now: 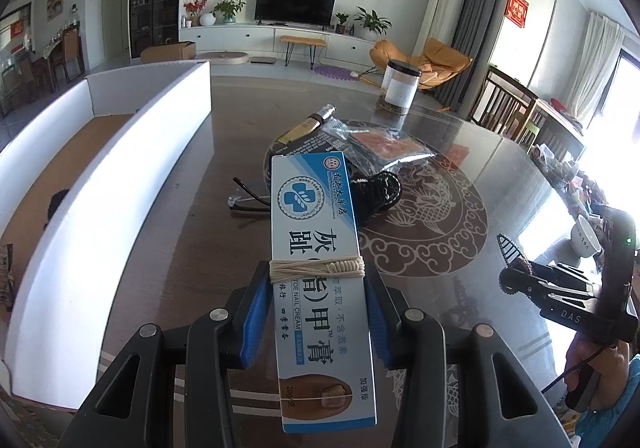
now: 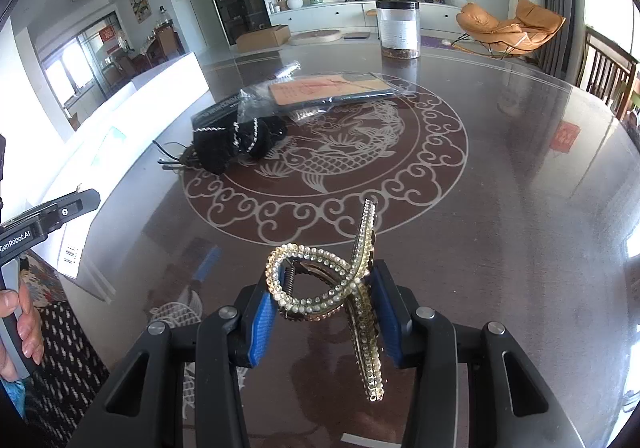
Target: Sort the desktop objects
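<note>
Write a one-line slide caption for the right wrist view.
Right gripper holds a rhinestone hair clip above the glass table.

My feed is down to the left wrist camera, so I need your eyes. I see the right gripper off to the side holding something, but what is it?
Observer: The right gripper is shut on a rhinestone hair clip, looped at one end.
Operator: Is the clip resting on the table?
Observer: It looks lifted: the glossy table shows below it.
Operator: What is the black lump behind my cream box?
Observer: A black knitted item with white trim lying loose on the table, next to a flat packet in clear plastic.
</note>
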